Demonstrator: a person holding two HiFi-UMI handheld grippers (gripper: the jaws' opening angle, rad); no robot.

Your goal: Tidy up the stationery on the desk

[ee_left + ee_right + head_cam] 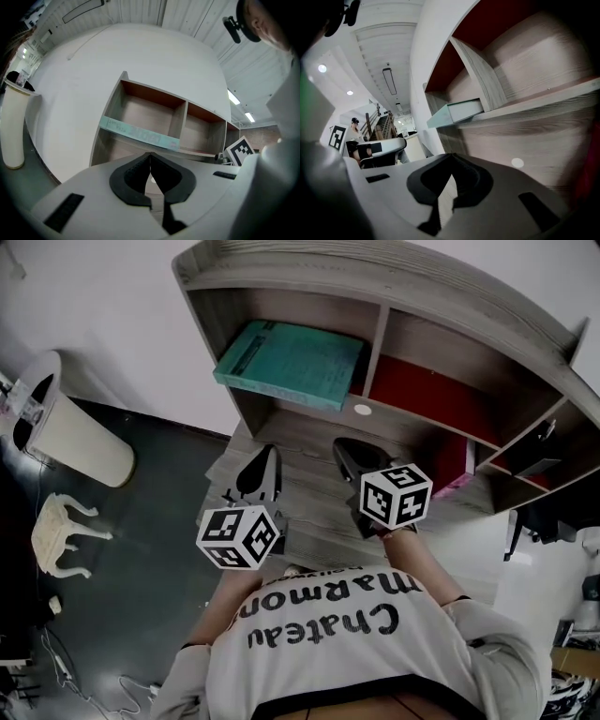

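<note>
Looking down from the head, find the book [291, 360] flat on the shelf [394, 273], long edge running left-right, jutting out above the left gripper [267, 457], nearer it than the right gripper [345, 451]. Left gripper view: tips touching on nothing, book up ahead. Right gripper view: likewise closed, empty, book up-left.

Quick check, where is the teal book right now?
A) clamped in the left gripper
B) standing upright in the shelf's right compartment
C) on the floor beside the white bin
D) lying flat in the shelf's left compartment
D: the teal book lies flat in the left compartment of the shelf, its front edge jutting out past the board.
</note>
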